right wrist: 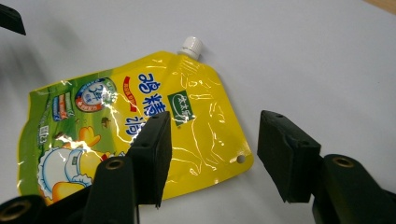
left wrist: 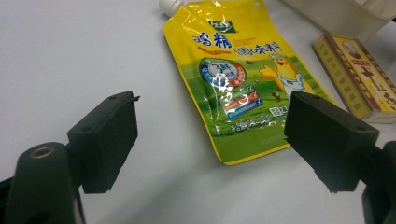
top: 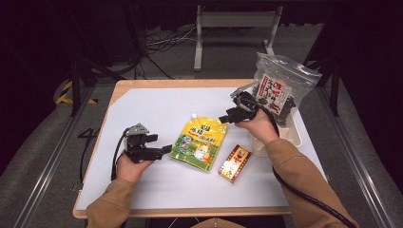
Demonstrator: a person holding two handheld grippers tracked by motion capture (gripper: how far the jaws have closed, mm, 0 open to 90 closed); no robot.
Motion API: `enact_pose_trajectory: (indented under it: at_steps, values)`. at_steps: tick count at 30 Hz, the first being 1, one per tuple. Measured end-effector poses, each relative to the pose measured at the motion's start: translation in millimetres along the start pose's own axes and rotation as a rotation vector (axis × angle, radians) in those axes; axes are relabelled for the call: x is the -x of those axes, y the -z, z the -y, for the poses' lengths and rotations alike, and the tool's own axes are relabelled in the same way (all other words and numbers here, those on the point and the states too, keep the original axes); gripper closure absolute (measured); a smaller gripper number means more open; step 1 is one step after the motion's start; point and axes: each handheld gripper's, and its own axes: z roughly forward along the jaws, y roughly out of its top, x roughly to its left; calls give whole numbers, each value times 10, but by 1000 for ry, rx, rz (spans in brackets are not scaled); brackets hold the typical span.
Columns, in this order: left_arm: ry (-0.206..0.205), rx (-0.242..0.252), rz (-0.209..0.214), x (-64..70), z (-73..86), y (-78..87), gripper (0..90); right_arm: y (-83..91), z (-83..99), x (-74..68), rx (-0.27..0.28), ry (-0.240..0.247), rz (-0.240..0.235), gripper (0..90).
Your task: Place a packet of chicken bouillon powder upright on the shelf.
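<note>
High view: the yellow pouch [top: 198, 144] is lying flat in the middle of the white tabletop [top: 142, 107], with its white cap pointing away from the person. The left tongs [top: 165, 149] are waiting just beside its near left edge, jaws wide and holding nothing. The right tongs [top: 223, 118] are hovering over its far right corner, also wide and empty. A small red box [top: 234, 163] is lying near the pouch. It looks like both tongs are getting ready to grab. Next, the right tongs need to go down around the corner and squeeze.
</note>
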Motion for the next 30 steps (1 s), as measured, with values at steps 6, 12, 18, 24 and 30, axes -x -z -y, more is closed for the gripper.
enact_pose_trajectory:
  at_steps: [6,12,18,24,30]
  values:
    - [-8,-14,-6,11,11,-53,178,-82,13,22,-31,-23,3,446]
    - [-26,-14,-3,23,23,-85,171,-166,30,62,-63,-32,3,440]
    - [-28,-21,4,38,26,-111,171,-200,31,62,-86,-46,1,437]
    - [-30,-27,6,34,29,-119,171,-254,33,72,-112,-61,-6,422]
    - [-36,-34,13,36,30,-135,174,-337,26,77,-143,-73,-18,412]
